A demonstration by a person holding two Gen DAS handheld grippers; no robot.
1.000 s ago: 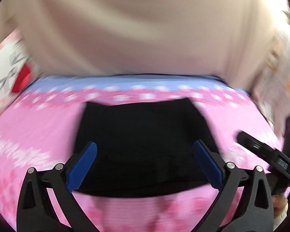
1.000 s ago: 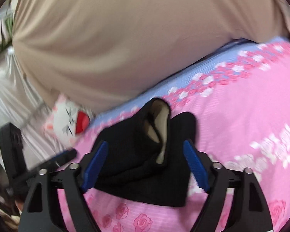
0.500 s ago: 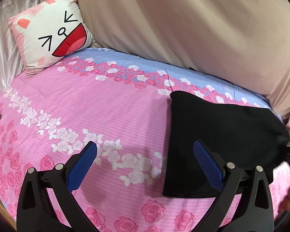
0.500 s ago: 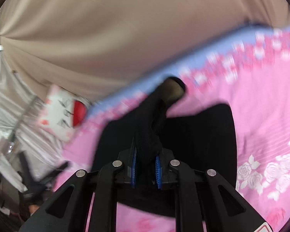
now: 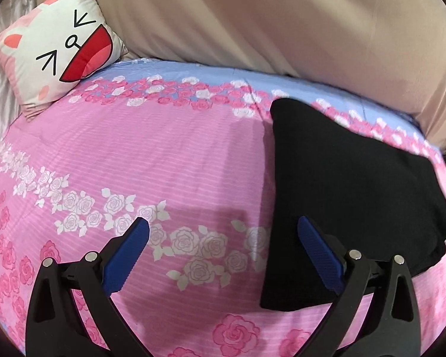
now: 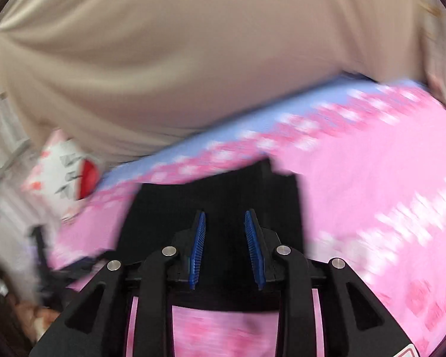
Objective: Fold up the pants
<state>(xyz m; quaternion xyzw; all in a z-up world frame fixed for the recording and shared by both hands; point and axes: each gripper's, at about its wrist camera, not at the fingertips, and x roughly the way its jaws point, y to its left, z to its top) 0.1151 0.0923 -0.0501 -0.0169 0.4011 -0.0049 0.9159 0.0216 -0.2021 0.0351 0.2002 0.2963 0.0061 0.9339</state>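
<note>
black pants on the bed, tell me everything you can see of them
The black pants are a plain, dark, soft-looking fabric with no visible pattern, folded into a compact, roughly rectangular bundle. They lie flat on the pink rose-print bedsheet, toward its right side near the beige curtain. In the left wrist view nothing grips them; the blurred right wrist view shows blue fingers apart over them.
</note>
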